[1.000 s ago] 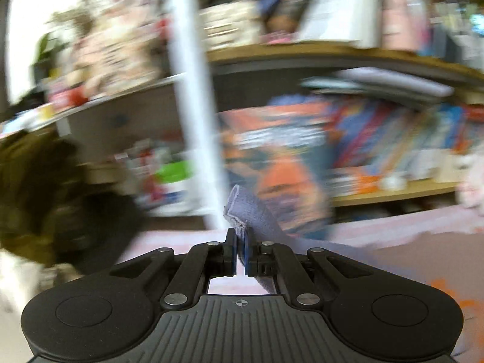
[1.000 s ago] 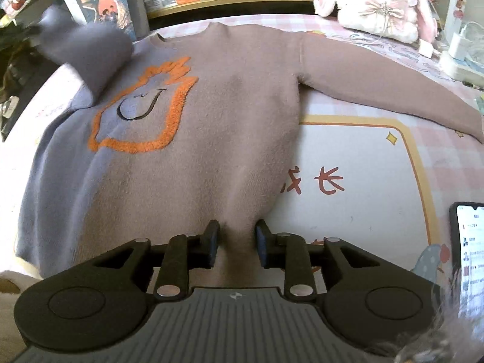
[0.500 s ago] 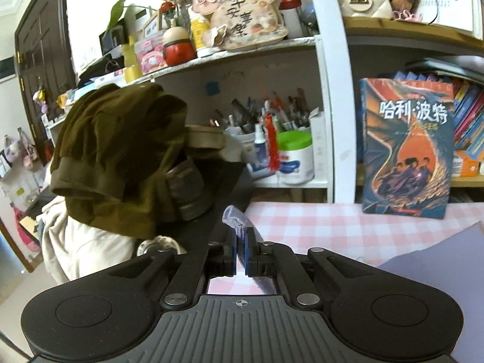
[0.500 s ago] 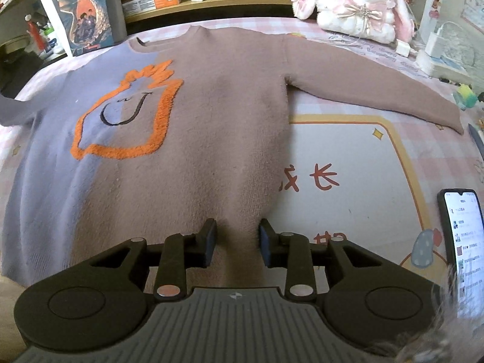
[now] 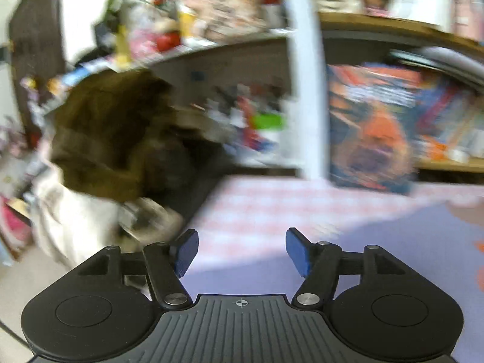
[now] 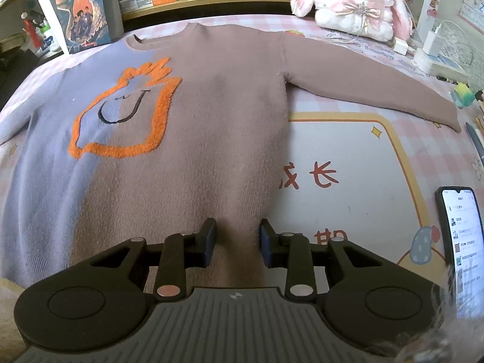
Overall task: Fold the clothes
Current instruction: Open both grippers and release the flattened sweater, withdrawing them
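Note:
A sweater (image 6: 211, 115), half purple and half brown with an orange outline on the chest, lies face up and spread flat on the table mat (image 6: 348, 151). Its brown sleeve (image 6: 363, 90) stretches out to the right. My right gripper (image 6: 237, 242) is at the bottom hem, shut on a bunched ridge of brown knit between its pads. In the blurred left wrist view, the left gripper (image 5: 242, 251) hovers over the purple sleeve (image 5: 378, 257); its jaws are opening and nothing is between them.
A lit phone (image 6: 462, 242) lies at the right edge of the mat. A white and pink plush rabbit (image 6: 357, 0) sits at the back right, with chargers beside it. A book (image 6: 81, 9) leans on the shelf at the back left. Dark green clothing (image 5: 106, 139) hangs left of the table.
The left gripper carried the purple sleeve out to the left, then let it go and opened. The sleeve now lies flat. The right gripper kept its hold on the hem.

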The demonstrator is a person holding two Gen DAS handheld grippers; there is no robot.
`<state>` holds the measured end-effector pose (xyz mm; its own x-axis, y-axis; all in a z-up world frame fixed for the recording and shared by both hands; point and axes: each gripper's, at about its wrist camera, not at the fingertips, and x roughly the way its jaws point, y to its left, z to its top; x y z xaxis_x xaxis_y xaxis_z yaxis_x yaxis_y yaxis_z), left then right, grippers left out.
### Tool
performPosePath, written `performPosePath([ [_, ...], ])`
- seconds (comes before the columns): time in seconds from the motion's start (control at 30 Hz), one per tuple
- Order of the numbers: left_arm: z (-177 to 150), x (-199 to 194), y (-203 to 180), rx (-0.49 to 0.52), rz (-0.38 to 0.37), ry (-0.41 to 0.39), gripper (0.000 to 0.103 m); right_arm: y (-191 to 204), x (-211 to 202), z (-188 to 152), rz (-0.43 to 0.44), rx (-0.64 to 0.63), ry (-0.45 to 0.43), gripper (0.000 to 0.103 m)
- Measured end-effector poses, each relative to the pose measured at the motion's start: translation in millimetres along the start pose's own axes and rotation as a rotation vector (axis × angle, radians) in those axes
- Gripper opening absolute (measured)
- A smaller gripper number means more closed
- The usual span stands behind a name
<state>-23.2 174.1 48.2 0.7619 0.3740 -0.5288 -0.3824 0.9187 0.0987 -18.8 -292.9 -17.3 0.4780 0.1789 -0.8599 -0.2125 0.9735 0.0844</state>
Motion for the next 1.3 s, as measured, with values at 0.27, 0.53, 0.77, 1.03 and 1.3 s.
performPosePath([
  [0.27, -69, -40, -71, -0.067, -0.286, 0.19, 0.065, -4, -1, -2, 0.0, 0.01, -0.02, 0.03],
  [0.53, -93, -54, -82, -0.1, -0.333, 0.288, 0.065, -13, -8, -11, 0.02, 0.032, -0.025, 0.031],
  [0.77, -102, -54, -89, -0.102, -0.344, 0.332, 0.063, -11, -9, -15, 0.036, 0.017, -0.03, 0.032],
  [1.03, -102, -48, -102, -0.058, -0.359, 0.347, 0.007, -22, -8, -11, 0.042, 0.045, -0.043, 0.014],
  [1.3, -99, -39, -102, -0.045, -0.355, 0.34, 0.005, -17, -7, -12, 0.023, 0.054, -0.055, 0.014],
])
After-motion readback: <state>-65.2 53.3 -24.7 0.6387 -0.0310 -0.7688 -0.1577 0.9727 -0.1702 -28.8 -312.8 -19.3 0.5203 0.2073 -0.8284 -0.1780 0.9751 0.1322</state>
